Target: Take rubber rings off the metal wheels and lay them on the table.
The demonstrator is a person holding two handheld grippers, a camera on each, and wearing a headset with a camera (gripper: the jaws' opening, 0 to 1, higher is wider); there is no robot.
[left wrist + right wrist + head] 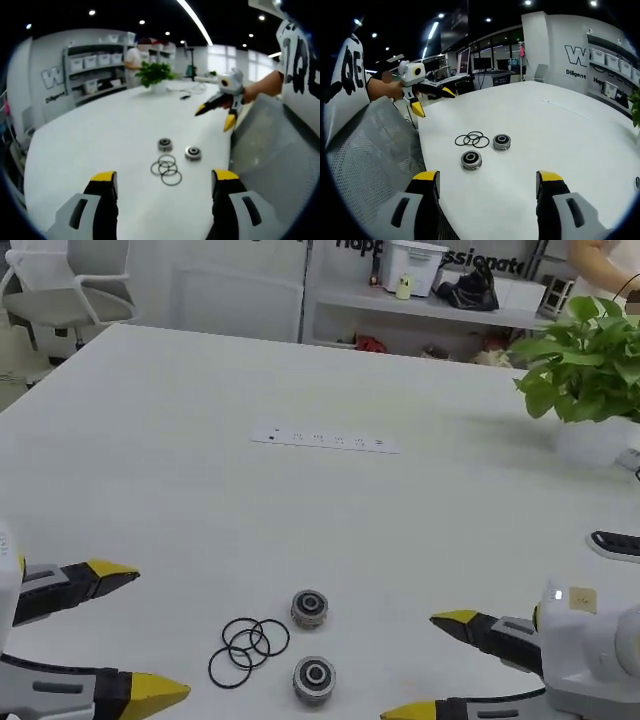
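Note:
Two metal wheels (309,607) (314,677) lie flat on the white table (320,510) near its front edge. Beside them, to the left, several black rubber rings (247,648) lie overlapping in a small heap. The same wheels (165,145) (193,153) and rings (165,168) sit ahead of my left gripper (164,176), and the wheels (501,141) (471,159) and rings (472,140) ahead of my right gripper (487,176). My left gripper (150,630) stands open at the front left, empty. My right gripper (430,665) is open at the front right, also empty.
A potted green plant (590,370) stands at the table's right. A white power strip (325,440) lies mid-table. A dark object (615,543) rests at the right edge. A chair (60,285) and shelves (440,300) stand beyond the table.

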